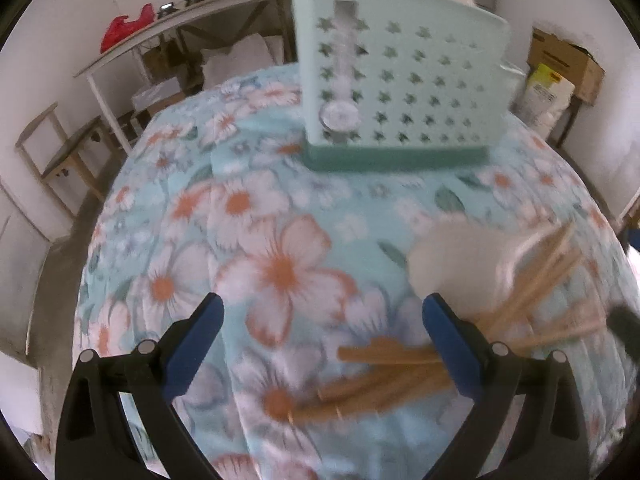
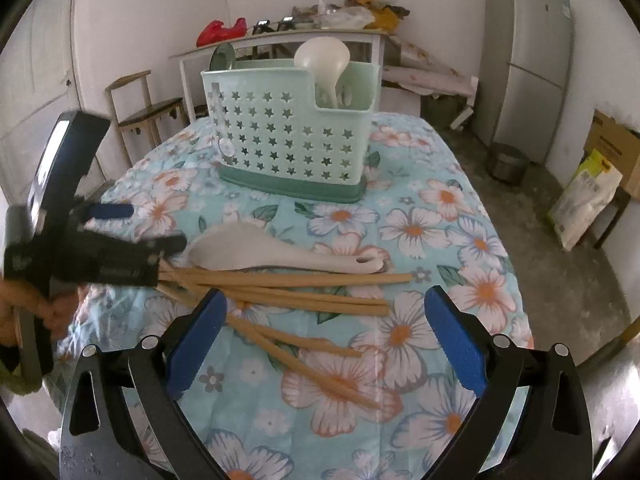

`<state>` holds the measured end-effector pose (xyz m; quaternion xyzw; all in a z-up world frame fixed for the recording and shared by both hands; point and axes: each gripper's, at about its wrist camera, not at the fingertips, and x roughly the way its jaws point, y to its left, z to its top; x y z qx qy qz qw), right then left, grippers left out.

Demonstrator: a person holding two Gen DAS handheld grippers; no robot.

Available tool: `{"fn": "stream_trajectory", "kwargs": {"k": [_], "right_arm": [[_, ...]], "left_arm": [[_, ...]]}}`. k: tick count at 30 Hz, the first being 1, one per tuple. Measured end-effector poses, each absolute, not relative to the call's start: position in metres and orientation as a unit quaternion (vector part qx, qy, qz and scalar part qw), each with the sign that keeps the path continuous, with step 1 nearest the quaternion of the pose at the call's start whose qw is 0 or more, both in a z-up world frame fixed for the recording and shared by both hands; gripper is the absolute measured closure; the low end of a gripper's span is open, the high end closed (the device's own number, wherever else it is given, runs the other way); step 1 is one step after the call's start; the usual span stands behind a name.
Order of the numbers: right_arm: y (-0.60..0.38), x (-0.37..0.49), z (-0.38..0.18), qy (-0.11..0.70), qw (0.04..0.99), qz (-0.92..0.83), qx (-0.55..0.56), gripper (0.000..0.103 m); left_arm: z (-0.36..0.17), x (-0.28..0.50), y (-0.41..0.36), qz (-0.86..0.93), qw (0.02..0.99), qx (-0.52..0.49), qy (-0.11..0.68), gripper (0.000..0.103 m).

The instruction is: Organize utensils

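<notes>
Both tongs, left and right, gape empty; pinch one chopstick mid-shaft, clear of the white spoon.

A table covered by a light blue cloth printed with white and orange flowers carries everything. At its far end stands an upright mint green plastic utensil caddy with star-shaped holes and a darker green base. Nearer, a white plastic rice spoon lies flat, just beside a loose scatter of wooden chopsticks.
</notes>
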<state>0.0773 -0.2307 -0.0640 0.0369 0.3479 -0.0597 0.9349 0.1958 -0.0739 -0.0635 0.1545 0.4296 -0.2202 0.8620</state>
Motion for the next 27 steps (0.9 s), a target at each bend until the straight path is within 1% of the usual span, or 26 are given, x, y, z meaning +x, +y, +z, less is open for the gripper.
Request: {"fn": "stream_trajectory", "kwargs": {"k": [10,16,18,19,21,25,27], "right_arm": [[-0.228,0.075,-0.071,0.356,0.931,-0.05,0.059,0.008],[-0.23,0.073,-0.068,0.349,0.932,-0.051,0.085,0.008],[-0.233,0.074,-0.068,0.349,0.931,-0.054,0.092,0.008],[-0.233,0.075,-0.068,0.35,0.931,-0.054,0.095,0.008],[-0.235,0.075,-0.067,0.35,0.93,-0.054,0.1,0.008],[-0.235,0.074,-0.066,0.349,0.93,-0.055,0.101,0.008],[-0.235,0.074,-0.066,0.348,0.93,-0.056,0.1,0.008]], "left_arm": [[-0.069,0.156,-0.063,-0.262,0.847,0.175,0.428,0.006],[-0.038,0.159,-0.054,-0.28,0.875,0.136,0.37,0.006],[-0.03,0.162,-0.058,-0.299,0.876,0.136,0.353,0.011],[-0.028,0.163,-0.062,-0.307,0.874,0.146,0.347,0.013],[-0.029,0.163,-0.075,-0.321,0.866,0.178,0.34,0.018],[-0.043,0.168,-0.098,-0.347,0.835,0.229,0.361,0.028],[-0.053,0.173,-0.107,-0.343,0.823,0.253,0.376,0.036]]}}
